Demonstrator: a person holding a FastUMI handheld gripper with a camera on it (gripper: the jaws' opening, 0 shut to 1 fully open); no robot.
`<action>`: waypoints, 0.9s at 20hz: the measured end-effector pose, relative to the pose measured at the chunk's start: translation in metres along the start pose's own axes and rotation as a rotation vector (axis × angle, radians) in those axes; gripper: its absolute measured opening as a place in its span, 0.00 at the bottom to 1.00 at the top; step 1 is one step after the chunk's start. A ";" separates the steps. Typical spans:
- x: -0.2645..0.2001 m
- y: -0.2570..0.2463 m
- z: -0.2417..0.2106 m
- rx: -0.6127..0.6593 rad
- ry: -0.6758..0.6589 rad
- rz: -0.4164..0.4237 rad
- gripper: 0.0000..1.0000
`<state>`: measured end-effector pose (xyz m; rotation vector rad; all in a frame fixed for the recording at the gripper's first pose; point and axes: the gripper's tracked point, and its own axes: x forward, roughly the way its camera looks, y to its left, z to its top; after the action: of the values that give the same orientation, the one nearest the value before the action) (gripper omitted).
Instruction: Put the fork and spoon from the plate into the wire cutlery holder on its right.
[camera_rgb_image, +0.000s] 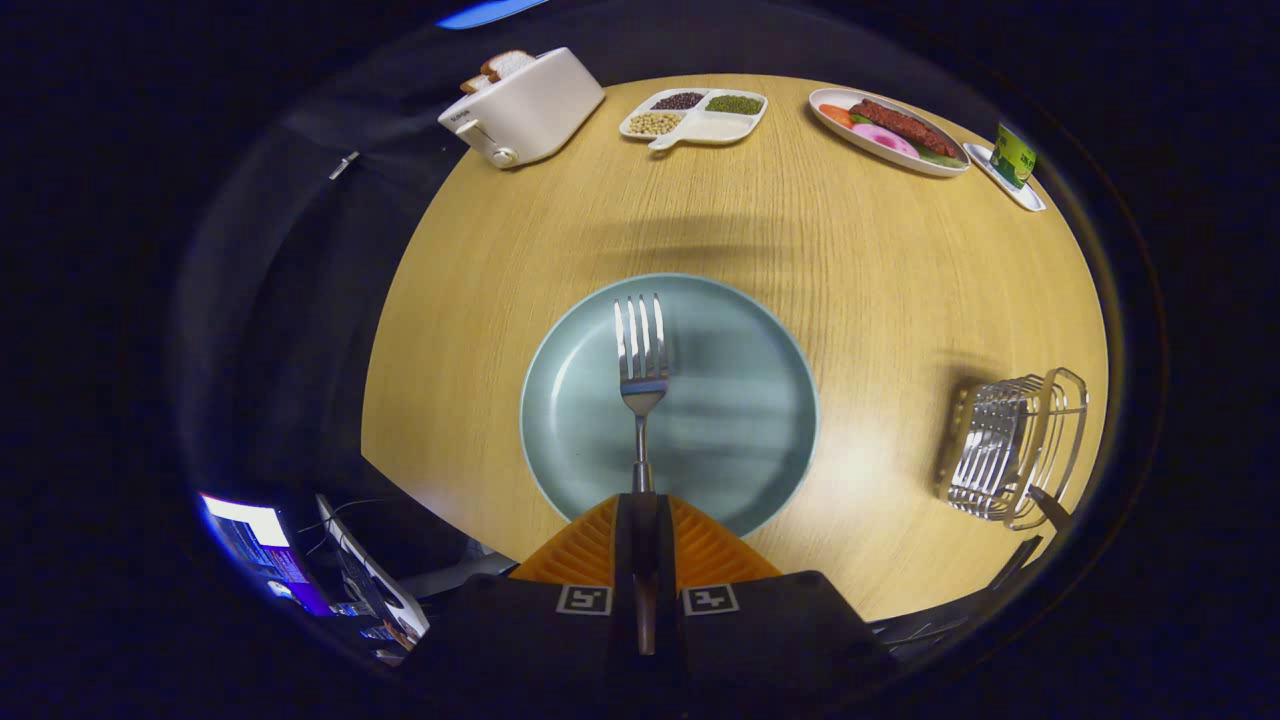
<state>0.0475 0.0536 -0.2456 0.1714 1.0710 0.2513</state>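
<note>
The gripper is clamping the fork over the plate; carrying it level toward the holder, lower right, is advisable.

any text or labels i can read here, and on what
None can be read.
Toaster: small dark mark on its side, blurred.
Green can on a small dish: print too small.
Tool, shut on the fork: two square markers, patterns, not words.
</note>
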 end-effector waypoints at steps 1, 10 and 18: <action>-0.012 -0.003 0.003 0.011 -0.010 0.011 0.11; -0.113 -0.104 0.003 -0.016 0.021 -0.053 0.11; -0.151 -0.182 -0.020 -0.069 0.204 -0.135 0.11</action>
<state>-0.0174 -0.1635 -0.1749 0.0108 1.2692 0.1860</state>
